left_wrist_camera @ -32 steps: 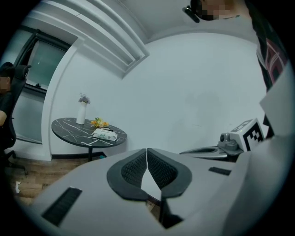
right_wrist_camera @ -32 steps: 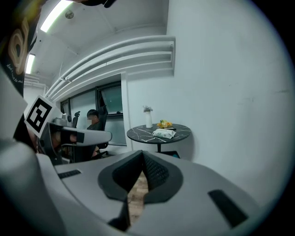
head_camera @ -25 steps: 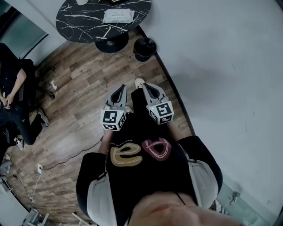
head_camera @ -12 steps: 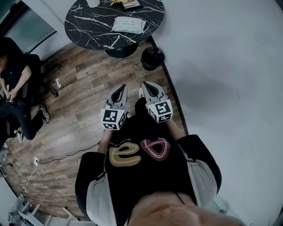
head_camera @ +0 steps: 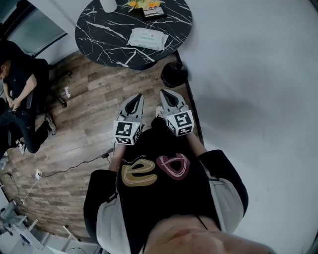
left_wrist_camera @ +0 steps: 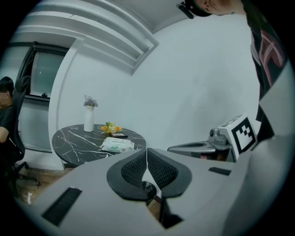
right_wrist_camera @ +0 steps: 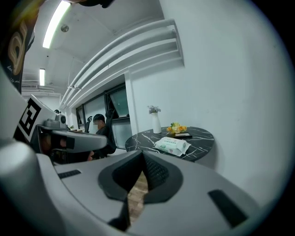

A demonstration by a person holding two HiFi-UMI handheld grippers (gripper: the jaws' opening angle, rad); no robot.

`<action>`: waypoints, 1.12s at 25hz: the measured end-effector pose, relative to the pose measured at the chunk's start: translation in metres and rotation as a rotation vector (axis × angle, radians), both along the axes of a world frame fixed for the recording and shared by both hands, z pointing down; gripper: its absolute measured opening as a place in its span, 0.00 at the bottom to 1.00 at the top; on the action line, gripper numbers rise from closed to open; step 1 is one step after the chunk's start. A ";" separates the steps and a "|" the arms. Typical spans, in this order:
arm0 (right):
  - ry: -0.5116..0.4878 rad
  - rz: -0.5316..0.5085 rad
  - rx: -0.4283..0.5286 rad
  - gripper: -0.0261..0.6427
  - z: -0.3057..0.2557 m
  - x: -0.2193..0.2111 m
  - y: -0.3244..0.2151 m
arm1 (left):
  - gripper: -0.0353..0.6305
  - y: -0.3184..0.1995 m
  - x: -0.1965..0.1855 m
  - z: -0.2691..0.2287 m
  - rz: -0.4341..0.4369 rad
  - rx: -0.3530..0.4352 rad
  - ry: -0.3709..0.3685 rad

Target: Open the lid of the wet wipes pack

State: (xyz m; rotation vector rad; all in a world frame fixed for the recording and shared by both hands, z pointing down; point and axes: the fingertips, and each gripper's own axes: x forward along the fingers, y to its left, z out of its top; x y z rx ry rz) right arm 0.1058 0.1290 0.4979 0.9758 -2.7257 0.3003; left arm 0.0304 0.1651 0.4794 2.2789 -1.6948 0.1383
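Pack (head_camera: 146,38) lies well ahead of left gripper (head_camera: 137,96) and right gripper (head_camera: 164,93).
Round worktop (head_camera: 99,30) carries it flat near the front edge, its long axis across the line of approach. Bare floor lies between. Both grippers point toward it side by side, jaws together and empty, and neither is clearly nearer.

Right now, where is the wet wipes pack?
Top middle of the head view: the wet wipes pack lies on the black table, near the yellow flowers.
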 end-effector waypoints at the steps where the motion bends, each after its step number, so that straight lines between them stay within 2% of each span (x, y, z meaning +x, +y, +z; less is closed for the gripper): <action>1: 0.001 -0.010 0.002 0.06 -0.001 -0.001 -0.009 | 0.08 -0.008 0.001 0.000 -0.007 -0.001 0.000; 14: 0.013 -0.074 0.025 0.06 -0.003 0.024 -0.099 | 0.08 -0.096 0.031 0.007 -0.051 -0.021 0.009; 22: 0.019 -0.085 0.008 0.06 0.005 0.038 -0.123 | 0.08 -0.120 0.044 0.016 -0.060 -0.040 0.011; 28: 0.030 -0.086 -0.003 0.06 0.011 0.036 -0.126 | 0.08 -0.125 0.039 0.018 -0.063 -0.045 0.017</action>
